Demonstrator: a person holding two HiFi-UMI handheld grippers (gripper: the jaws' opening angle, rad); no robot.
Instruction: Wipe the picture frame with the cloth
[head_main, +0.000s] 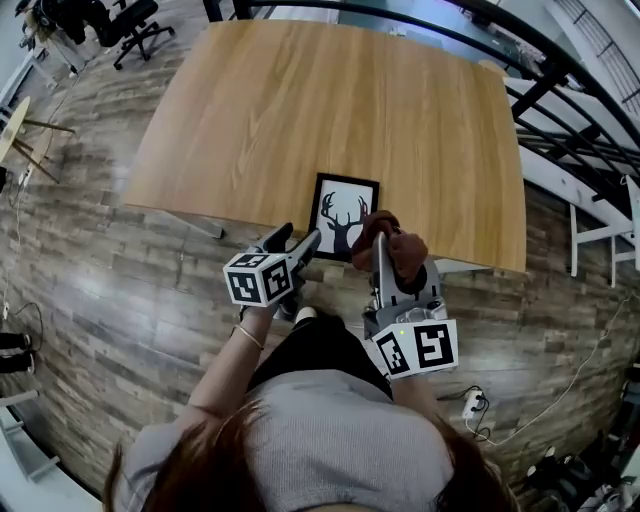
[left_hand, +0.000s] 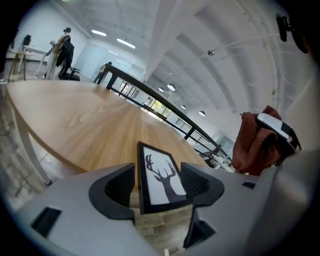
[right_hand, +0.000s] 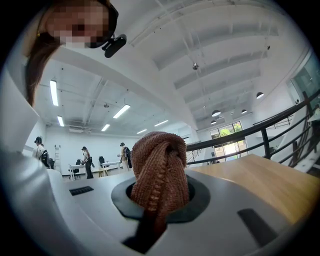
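Observation:
A black picture frame (head_main: 345, 215) with a deer silhouette lies flat at the near edge of the wooden table (head_main: 300, 110). My left gripper (head_main: 297, 243) is open at the frame's near left corner. In the left gripper view the near end of the picture frame (left_hand: 160, 172) sits between the two spread jaws, with a gap showing on the left side. My right gripper (head_main: 386, 248) is shut on a bunched brown cloth (head_main: 402, 248), held just right of the frame at the table's edge. The cloth (right_hand: 160, 165) bulges out from between the shut jaws.
A black railing (head_main: 560, 90) runs behind and to the right of the table. An office chair (head_main: 130, 30) stands at the far left. A power strip (head_main: 470, 405) and cable lie on the plank floor to my right. Several people stand far off in the hall.

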